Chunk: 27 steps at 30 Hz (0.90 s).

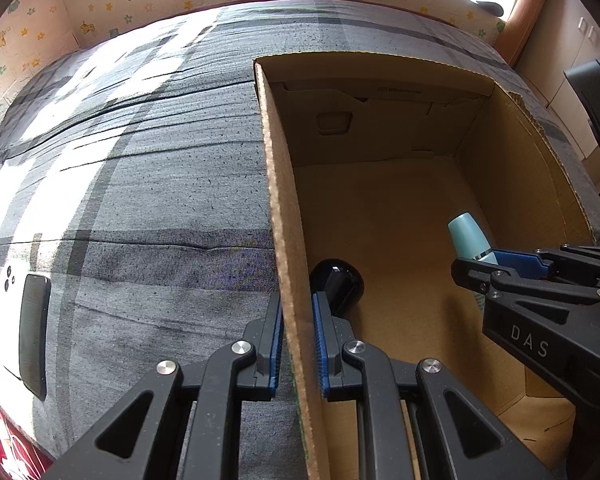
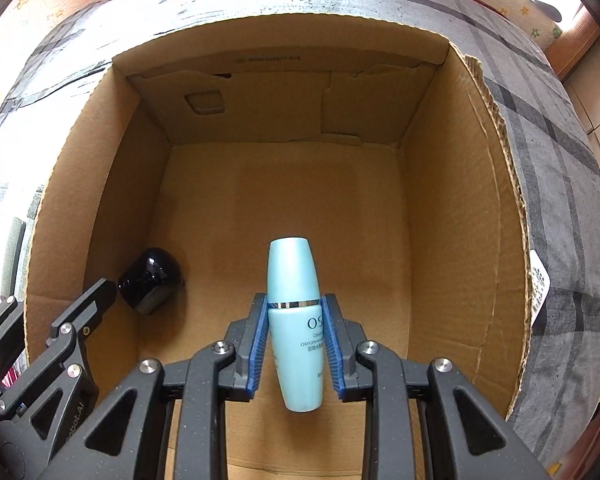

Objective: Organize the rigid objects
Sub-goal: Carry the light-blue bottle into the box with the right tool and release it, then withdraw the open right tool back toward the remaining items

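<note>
An open cardboard box [image 1: 278, 216] [image 2: 496, 184] sits on a grey plaid cloth. My left gripper [image 1: 298, 308] is shut on the box's left wall, one finger inside and one outside. My right gripper [image 2: 295, 308] is shut on a light blue bottle [image 2: 296, 320] and holds it inside the box, above the floor; the bottle also shows in the left wrist view [image 1: 468, 236]. A black rounded jar [image 1: 338, 282] [image 2: 150, 280] lies on the box floor by the left wall, just past my left gripper.
A black phone [image 1: 34, 332] lies on the cloth at the left, beside a white device. A white label or remote [image 2: 538, 288] lies on the cloth right of the box. A wall with cartoon stickers runs behind.
</note>
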Each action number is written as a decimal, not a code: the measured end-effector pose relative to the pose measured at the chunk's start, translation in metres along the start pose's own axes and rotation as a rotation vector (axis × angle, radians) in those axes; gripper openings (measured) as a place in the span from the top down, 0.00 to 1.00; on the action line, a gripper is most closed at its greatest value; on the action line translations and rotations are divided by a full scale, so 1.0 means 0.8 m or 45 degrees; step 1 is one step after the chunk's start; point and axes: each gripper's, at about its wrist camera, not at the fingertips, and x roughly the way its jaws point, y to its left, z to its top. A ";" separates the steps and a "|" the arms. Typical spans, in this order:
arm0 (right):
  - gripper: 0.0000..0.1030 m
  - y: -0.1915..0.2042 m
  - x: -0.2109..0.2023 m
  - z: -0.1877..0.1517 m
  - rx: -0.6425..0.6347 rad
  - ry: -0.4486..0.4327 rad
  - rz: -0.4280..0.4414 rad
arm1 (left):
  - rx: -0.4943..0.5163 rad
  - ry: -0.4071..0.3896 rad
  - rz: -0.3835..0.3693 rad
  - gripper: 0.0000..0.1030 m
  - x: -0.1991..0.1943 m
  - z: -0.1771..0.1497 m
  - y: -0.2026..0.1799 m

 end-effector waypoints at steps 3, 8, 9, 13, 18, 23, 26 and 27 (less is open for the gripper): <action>0.72 -0.005 -0.003 0.001 0.005 -0.007 0.011 | -0.001 0.002 -0.002 0.85 0.000 0.000 0.001; 0.66 -0.010 -0.014 0.000 0.003 -0.024 0.023 | -0.004 0.002 -0.002 0.85 0.002 0.000 0.004; 0.64 -0.011 -0.018 -0.001 0.003 -0.032 0.024 | -0.004 0.002 -0.002 0.85 0.002 0.000 0.004; 0.55 -0.017 -0.033 -0.003 0.004 -0.068 0.024 | -0.002 0.003 0.002 0.85 0.003 0.000 0.005; 0.55 -0.026 -0.051 -0.007 0.007 -0.093 0.036 | -0.001 -0.004 -0.001 0.85 0.003 -0.002 0.005; 0.50 -0.025 -0.069 -0.009 0.004 -0.134 0.022 | 0.008 -0.005 0.012 0.85 0.001 -0.003 0.002; 0.46 -0.031 -0.085 -0.013 0.010 -0.158 0.018 | 0.005 -0.004 0.012 0.85 0.000 -0.003 0.000; 0.41 -0.033 -0.089 -0.015 0.011 -0.166 0.011 | 0.003 -0.004 0.012 0.85 0.000 -0.002 -0.001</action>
